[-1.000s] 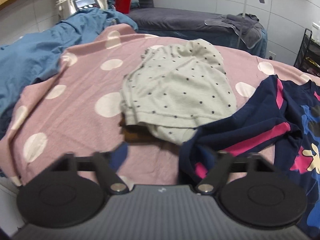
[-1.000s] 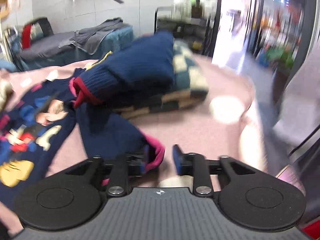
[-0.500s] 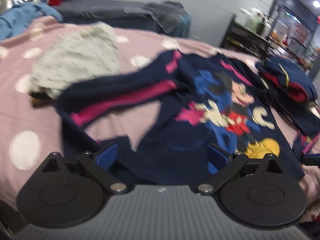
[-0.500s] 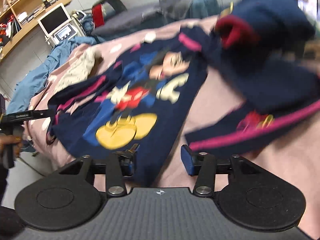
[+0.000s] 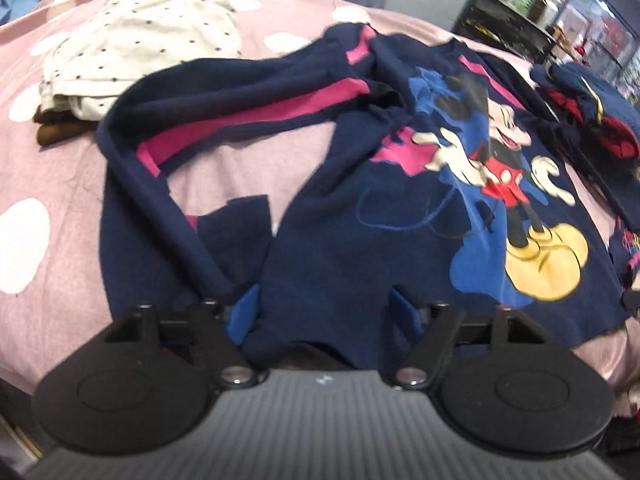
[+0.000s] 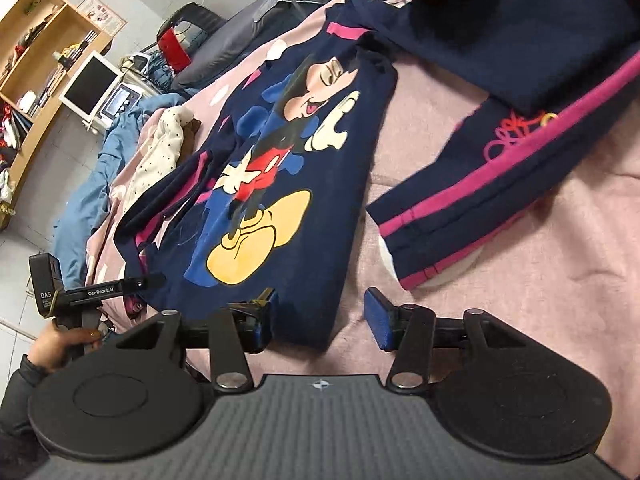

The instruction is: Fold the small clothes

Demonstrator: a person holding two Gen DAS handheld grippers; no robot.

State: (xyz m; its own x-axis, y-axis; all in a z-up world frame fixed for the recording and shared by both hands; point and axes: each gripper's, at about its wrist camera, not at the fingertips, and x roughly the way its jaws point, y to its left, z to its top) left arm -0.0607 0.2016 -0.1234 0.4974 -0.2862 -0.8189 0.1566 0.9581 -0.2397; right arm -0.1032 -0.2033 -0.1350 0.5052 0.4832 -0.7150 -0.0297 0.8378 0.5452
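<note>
My left tongs (image 5: 326, 310) stood open at the hem of the navy cartoon sweatshirt (image 5: 400, 208), spread flat on the pink spotted bedcover (image 5: 52, 168) just ahead. My right tongs (image 6: 320, 314) were open too, straddling the hem's other corner. A navy sleeve with pink stripes (image 6: 472, 200) lay ahead to their right.

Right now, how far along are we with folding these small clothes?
Early on. The dotted cream garment looks folded already, lying on something brown. In hand: the Mickey shirt lies spread face-up on the pink bedspread, left gripper and right gripper both with open jaws at its hem. Left: folding that shirt, its left sleeve crumpled, then the navy pink-striped trousers.
</note>
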